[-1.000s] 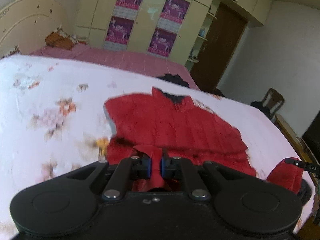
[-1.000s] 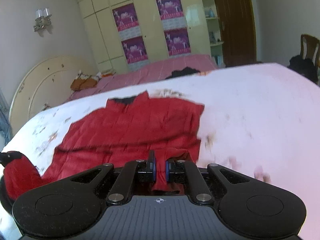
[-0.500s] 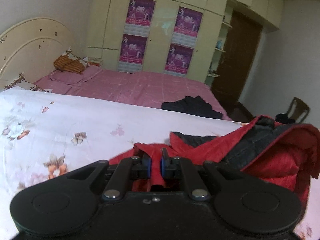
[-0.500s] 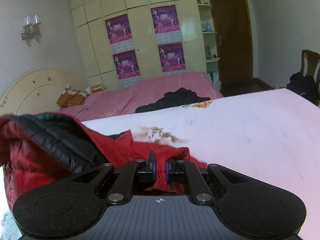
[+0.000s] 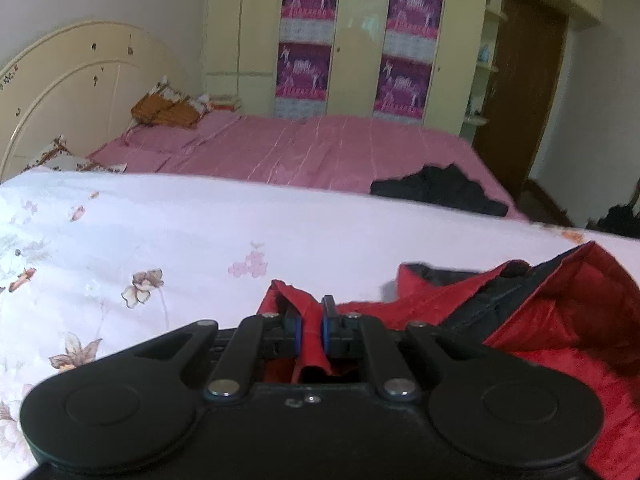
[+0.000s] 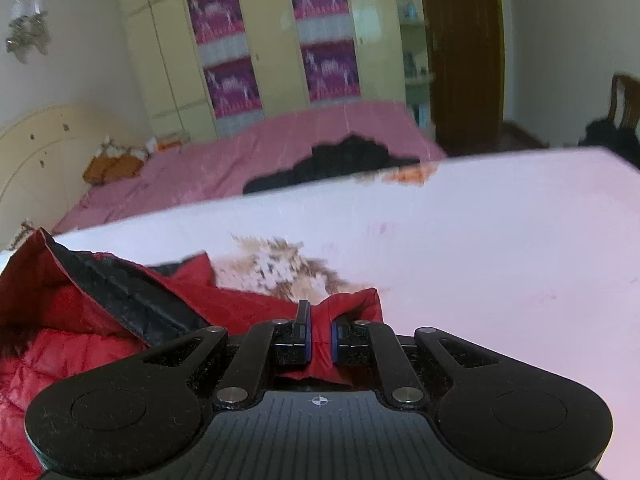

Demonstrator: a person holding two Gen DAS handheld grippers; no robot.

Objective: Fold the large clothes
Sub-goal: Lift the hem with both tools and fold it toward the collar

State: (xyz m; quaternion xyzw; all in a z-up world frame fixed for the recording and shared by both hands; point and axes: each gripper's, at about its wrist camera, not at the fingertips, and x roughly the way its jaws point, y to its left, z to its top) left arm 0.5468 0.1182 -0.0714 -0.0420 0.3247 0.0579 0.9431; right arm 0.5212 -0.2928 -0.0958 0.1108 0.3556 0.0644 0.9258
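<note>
A red quilted jacket [image 5: 568,320] with a dark lining lies bunched on the white floral bedspread [image 5: 160,232]. My left gripper [image 5: 311,320] is shut on a fold of its red hem, and the rest of the garment piles up to the right of it. In the right wrist view the same red jacket [image 6: 72,320] heaps up at the left, its dark lining showing along a folded edge. My right gripper [image 6: 319,330] is shut on another red corner of the jacket, over the bedspread [image 6: 480,240].
Beyond the floral cover lies a pink bed [image 5: 312,148] with a dark garment [image 5: 436,188] on it and orange cushions [image 5: 168,112] by the cream headboard [image 5: 60,92]. Cream wardrobes with purple posters [image 5: 308,40], a brown door [image 5: 524,92] and a chair [image 6: 624,100] stand behind.
Both grippers have carried the jacket's hem across the bed away from the camera side, folding the flat jacket over itself; it now lies bunched, lining exposed. Both grips stayed shut.
</note>
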